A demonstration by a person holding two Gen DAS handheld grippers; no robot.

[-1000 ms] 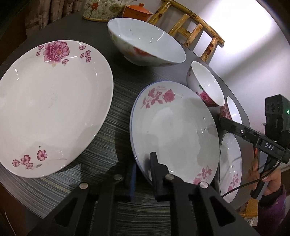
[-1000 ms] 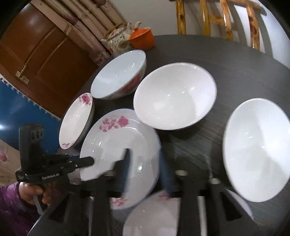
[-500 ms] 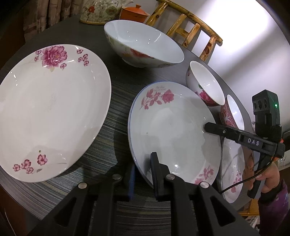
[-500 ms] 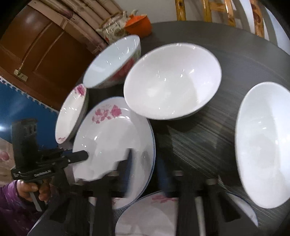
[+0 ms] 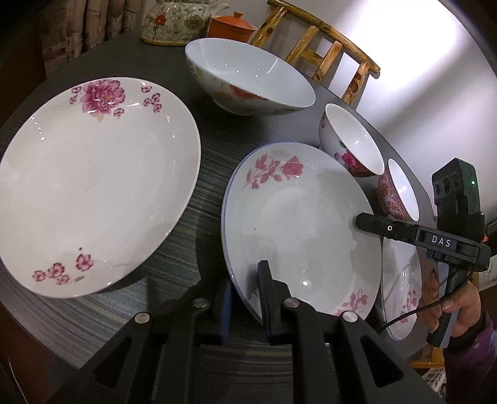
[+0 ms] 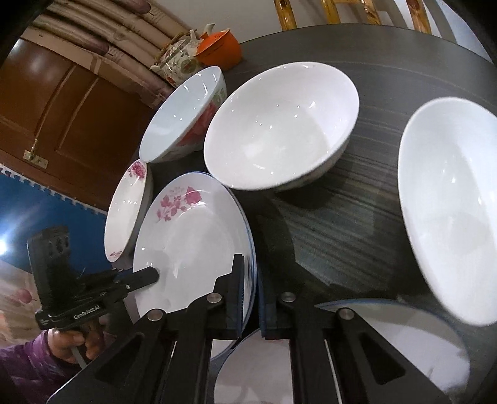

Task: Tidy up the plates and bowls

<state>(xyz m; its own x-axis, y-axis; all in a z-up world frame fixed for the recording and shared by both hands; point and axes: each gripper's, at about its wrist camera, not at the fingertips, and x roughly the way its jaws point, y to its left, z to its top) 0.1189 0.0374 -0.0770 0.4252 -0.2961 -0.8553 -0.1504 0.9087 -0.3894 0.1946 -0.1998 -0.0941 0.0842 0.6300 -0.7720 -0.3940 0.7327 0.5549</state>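
Observation:
A blue-rimmed rose plate [image 5: 298,230] sits mid-table; it also shows in the right wrist view [image 6: 192,245]. My left gripper [image 5: 245,295] is shut on its near rim. My right gripper [image 6: 250,298] is shut on the opposite rim, and it shows from the left wrist view [image 5: 372,225] at the plate's right edge. A large peony plate [image 5: 93,183] lies left. Another rose plate [image 5: 400,286] lies beside the held one, partly under it.
A big floral bowl [image 5: 248,80], two small bowls [image 5: 351,146] [image 5: 400,192], a teapot [image 5: 177,21] and an orange lidded cup [image 5: 230,26] stand behind. Two white bowls [image 6: 279,124] [image 6: 450,205] show in the right wrist view. A wooden chair [image 5: 326,52] stands past the dark table [image 5: 211,174].
My right gripper has moved in from the table's right edge and closed over the rose plate's rim. My left gripper has stayed on the near rim.

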